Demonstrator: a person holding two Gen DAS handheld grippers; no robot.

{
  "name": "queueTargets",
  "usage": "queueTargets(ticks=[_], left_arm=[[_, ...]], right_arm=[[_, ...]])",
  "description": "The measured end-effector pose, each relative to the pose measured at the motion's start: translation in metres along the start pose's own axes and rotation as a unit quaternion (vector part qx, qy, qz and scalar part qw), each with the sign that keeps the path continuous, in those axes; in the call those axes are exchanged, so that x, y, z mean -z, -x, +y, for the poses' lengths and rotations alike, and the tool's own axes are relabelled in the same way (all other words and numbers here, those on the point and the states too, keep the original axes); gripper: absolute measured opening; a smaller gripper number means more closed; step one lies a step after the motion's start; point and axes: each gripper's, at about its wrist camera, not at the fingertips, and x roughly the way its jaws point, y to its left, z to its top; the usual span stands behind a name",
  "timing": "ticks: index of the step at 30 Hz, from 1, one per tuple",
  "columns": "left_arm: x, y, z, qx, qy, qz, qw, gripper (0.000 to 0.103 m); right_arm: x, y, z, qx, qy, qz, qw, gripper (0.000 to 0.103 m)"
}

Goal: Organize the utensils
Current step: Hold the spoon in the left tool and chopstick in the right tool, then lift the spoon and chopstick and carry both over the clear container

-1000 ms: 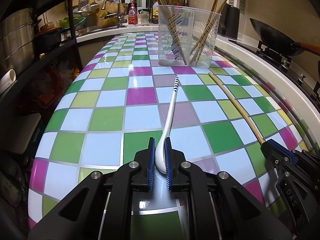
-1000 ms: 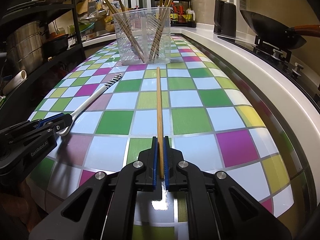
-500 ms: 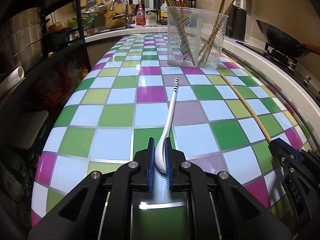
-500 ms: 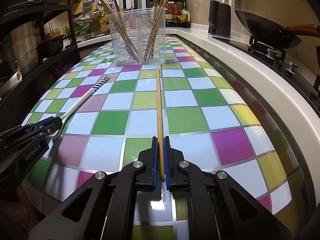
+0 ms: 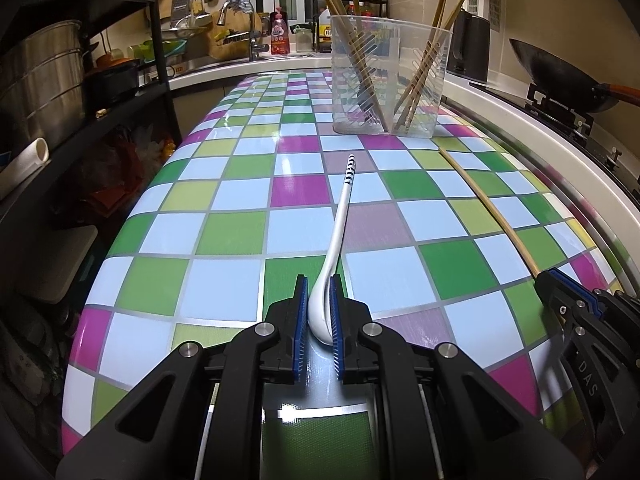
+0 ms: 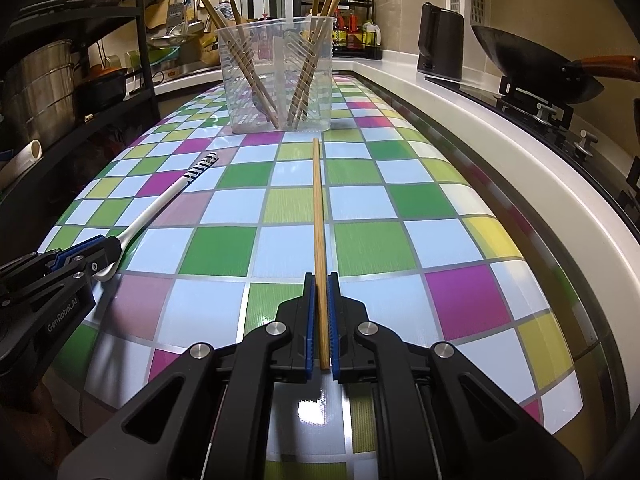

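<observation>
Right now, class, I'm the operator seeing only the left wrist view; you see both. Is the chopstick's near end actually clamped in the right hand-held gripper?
Observer: Yes. The right hand-held gripper is shut on the chopstick, whose near end shows inside the grip.
Operator: How does my left hand-held gripper look from outside?
Observer: The white spoon is clamped by its bowl, which pokes out beneath the gripper on the table side.

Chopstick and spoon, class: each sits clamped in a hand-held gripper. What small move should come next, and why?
Probably lift both off the checkered tabletop. The right hand-held gripper is shut on the chopstick, the left on the white spoon, and the clear holder stands ahead with room inside.
</observation>
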Motion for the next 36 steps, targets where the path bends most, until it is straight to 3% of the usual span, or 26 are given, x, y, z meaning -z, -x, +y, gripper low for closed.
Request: queueTargets(ticks=[11, 18, 36], left_arm=[[-0.003, 0.000, 0.002, 0.012, 0.004, 0.006, 0.9999, 0.010], [-0.009, 0.013, 0.007, 0.023, 0.013, -0.005, 0.9996, 0.010], [-0.035, 0.067, 0.006, 0.029, -0.015, -0.136, 0.9901, 0.011]], right_arm=[[-0.004, 0.001, 0.003, 0.002, 0.003, 0.011, 1.000, 0.006], [-0.013, 0.021, 0.006, 0.008, 0.011, -0.004, 1.000, 0.006], [-0.058, 0.085, 0.005, 0.024, 0.032, -0.088, 0.995, 0.006]])
